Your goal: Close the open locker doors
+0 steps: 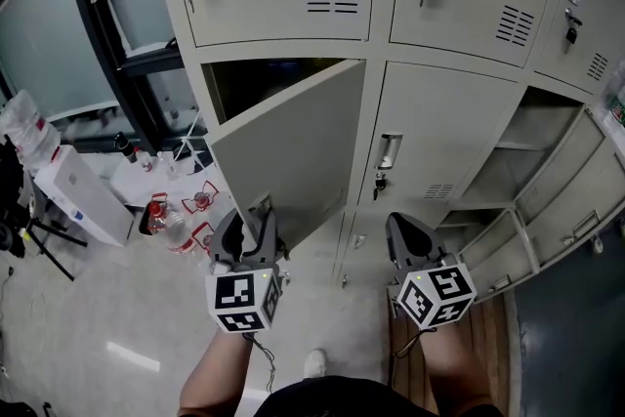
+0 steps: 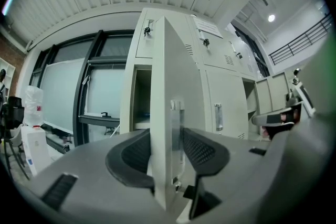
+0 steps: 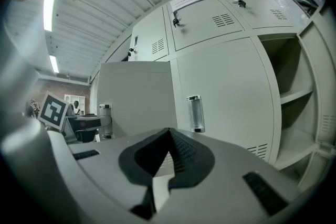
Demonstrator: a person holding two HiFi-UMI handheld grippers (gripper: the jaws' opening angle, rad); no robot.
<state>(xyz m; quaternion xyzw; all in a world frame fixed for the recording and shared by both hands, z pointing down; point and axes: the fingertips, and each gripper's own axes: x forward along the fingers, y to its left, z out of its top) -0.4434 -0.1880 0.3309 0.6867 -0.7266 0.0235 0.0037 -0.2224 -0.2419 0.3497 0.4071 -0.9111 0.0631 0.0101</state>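
Beige steel door (image 1: 293, 151): its free edge stands upright between the jaws of the left gripper (image 2: 167, 150). Jaws spread, one pad on each face, no clear squeeze. The hinge side is at the door's far end, against the lockers. The opening (image 1: 259, 83) lies behind the door, so the closing push likely goes that way. Left gripper is the nearer. Right gripper (image 3: 167, 147) is right of the door and apart from it, jaws pressed together, empty. Second door (image 1: 562, 195) hangs open, well right of the door.
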